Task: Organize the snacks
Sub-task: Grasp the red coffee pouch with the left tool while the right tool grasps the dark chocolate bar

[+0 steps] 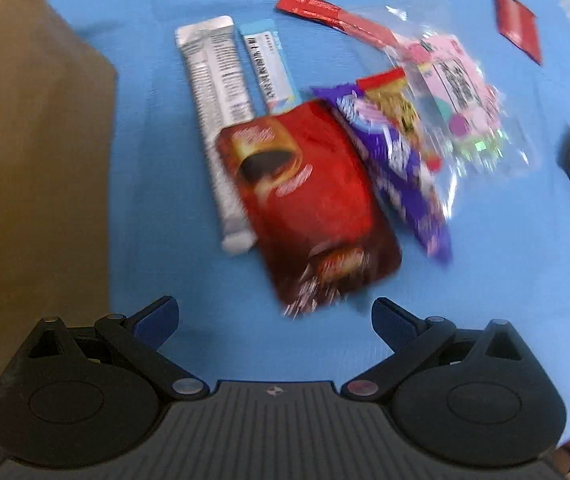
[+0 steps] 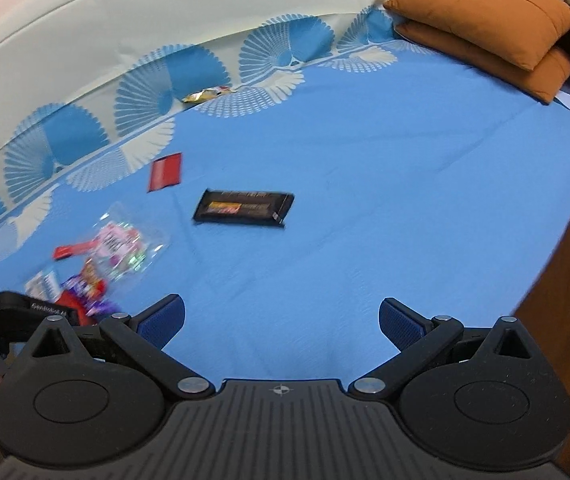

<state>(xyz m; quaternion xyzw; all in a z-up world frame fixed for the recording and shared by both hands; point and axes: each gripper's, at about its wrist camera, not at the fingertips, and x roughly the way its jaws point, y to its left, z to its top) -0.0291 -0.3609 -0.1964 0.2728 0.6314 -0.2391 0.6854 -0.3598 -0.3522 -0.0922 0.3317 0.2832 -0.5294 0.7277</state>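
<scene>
Left gripper (image 1: 275, 322): I see jaws wide, empty, red packet (image 1: 309, 204) just above, frame centre.
Right gripper (image 2: 281, 322): mine gapes wide, empty; black bar (image 2: 244, 208) upper centre.

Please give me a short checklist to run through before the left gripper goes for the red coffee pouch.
1. Left gripper open and empty: ok.
2. Red coffee pouch straight ahead of the fingers: ok.
3. Pouch free of neighbours: not ok; it overlaps the silver stick and touches the purple wrapper.
4. Cardboard box close on the left, ready to receive: cannot tell; its opening is hidden.
5. Right gripper open, empty, clear of the pile: ok.
6. Sharp view: not ok; blurred.
</scene>
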